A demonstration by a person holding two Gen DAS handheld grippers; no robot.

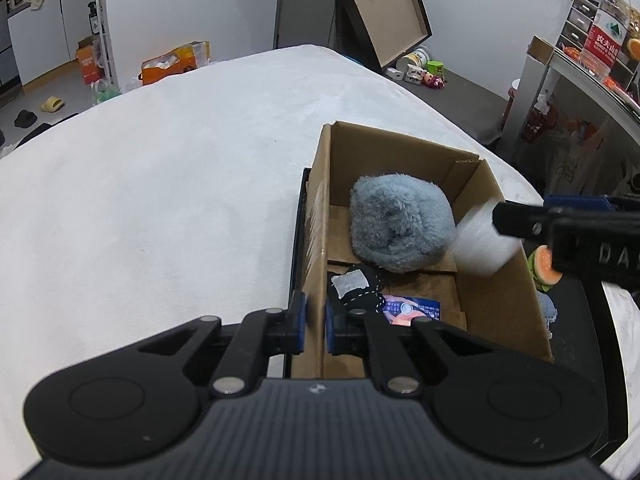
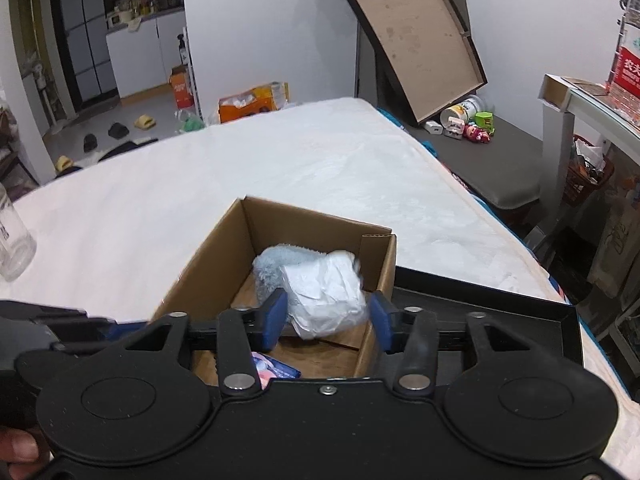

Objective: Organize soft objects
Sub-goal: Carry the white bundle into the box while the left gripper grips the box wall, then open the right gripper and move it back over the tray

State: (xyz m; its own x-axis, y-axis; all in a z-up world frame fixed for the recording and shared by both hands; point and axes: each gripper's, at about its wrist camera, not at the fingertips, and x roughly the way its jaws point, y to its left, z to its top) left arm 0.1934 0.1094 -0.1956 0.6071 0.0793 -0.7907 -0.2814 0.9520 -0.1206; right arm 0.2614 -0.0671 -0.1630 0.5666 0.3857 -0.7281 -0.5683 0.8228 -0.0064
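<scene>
Clamped on the near left wall of the cardboard box (image 1: 320,216): left gripper (image 1: 315,326), blue pads pressed against both faces of the wall. Poised over the box's right side: right gripper (image 2: 328,320), jaws parted, a white plastic-wrapped bundle (image 2: 326,300) between the blue pads (image 2: 276,318); left pad just beside the wrap, right pad apart from it, actual contact hard to tell through the blur. Seen from the left wrist as a blurred white bundle (image 1: 482,240) over the box's right wall.

Resting on a white fleecy bed cover (image 1: 160,184), against a black tray (image 2: 500,312) along its right side: the box. On the box floor at the near end: a black fabric piece with a grey patch (image 1: 356,286) and a colourful flat packet (image 1: 410,308). Farther in, against the far wall: a grey-blue fluffy plush (image 1: 398,222). Outside the right wall, on the tray: a burger-shaped toy (image 1: 546,270).

At the left edge of the cover: a clear jar (image 2: 12,240). Beyond the bed's far right corner: a large flat brown tray (image 2: 416,36) leaning against the wall, small toys (image 2: 472,128) on the floor below it.
</scene>
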